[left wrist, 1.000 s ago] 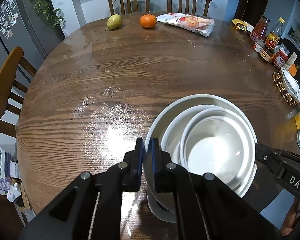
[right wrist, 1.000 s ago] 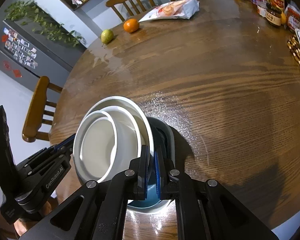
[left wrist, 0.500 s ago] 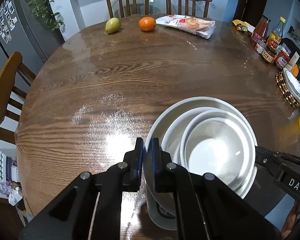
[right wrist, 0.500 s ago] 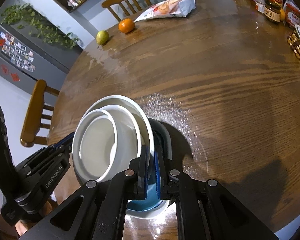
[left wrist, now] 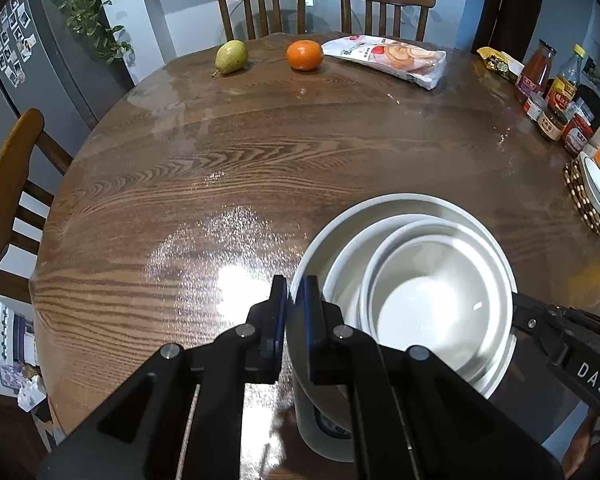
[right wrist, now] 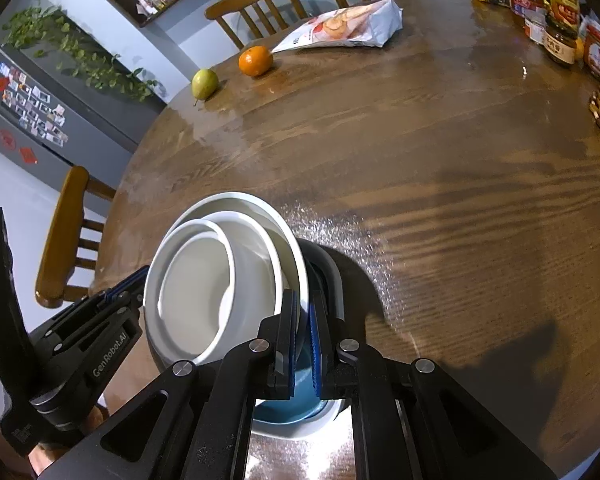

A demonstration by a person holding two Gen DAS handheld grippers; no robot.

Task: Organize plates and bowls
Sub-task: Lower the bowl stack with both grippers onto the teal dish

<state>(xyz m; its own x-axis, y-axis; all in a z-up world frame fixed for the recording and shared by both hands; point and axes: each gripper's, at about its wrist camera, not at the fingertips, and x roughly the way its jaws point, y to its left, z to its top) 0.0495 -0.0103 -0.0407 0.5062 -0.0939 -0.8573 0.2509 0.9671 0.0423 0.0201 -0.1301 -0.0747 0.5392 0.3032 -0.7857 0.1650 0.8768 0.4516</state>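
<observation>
The letters "DAS" are read in white on the black body of the right gripper (left wrist: 512, 312), seen at the right edge of the left wrist view. "GenRobot.AI" is read in white along the black body of the left gripper (right wrist: 126, 284) in the right wrist view. Printing is seen on the white snack bag (left wrist: 388, 60) and on the labels of the sauce bottles and jars (left wrist: 556, 96) on the brown wooden tabletop (left wrist: 300, 152), but it cannot be read.
</observation>
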